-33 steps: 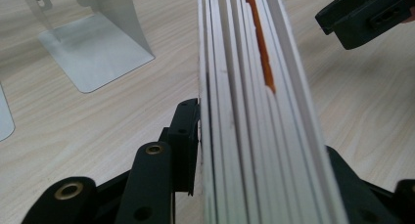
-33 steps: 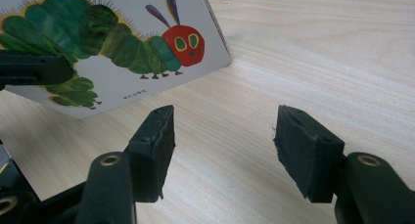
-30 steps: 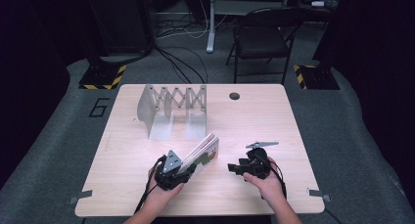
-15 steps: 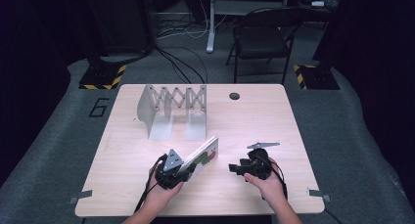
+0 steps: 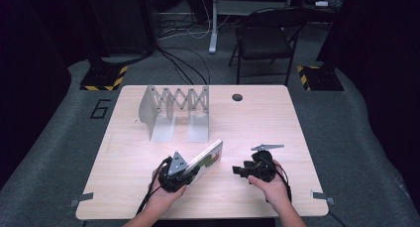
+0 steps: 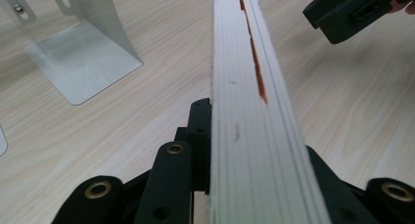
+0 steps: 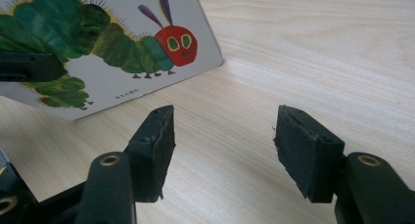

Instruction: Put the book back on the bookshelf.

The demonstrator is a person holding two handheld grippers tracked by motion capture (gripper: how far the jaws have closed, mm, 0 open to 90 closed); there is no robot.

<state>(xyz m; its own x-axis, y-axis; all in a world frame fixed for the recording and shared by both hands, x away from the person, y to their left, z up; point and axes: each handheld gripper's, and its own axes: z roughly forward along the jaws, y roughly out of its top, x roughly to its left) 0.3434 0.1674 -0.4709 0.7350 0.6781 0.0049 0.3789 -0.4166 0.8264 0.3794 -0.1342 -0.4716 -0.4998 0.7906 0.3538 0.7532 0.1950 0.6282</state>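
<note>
A white board book [image 5: 209,156] with a green caterpillar on its cover [image 7: 98,53] stands on edge, tilted, on the wooden table [image 5: 257,118]. My left gripper [image 5: 185,171] is shut on the book's near end. Its jaws have just been closing, and both now press the page block [image 6: 244,111]. To the book's right, my right gripper [image 5: 239,170] is open with nothing between its pads [image 7: 222,136]. It points at the cover from a short way off and does not touch it. In the left gripper view it appears as the other gripper [image 6: 352,11], at the top right.
A folding metal rack [image 5: 173,108] with upright plates stands behind the book at the table's back left; one foot plate [image 6: 83,53] lies close by. A dark round hole [image 5: 237,97] is near the far edge. A black chair [image 5: 262,38] stands beyond the table.
The book's pages, slightly fanned a second ago, are now pressed together into one flat block in the left gripper. Neither hand has shifted.
</note>
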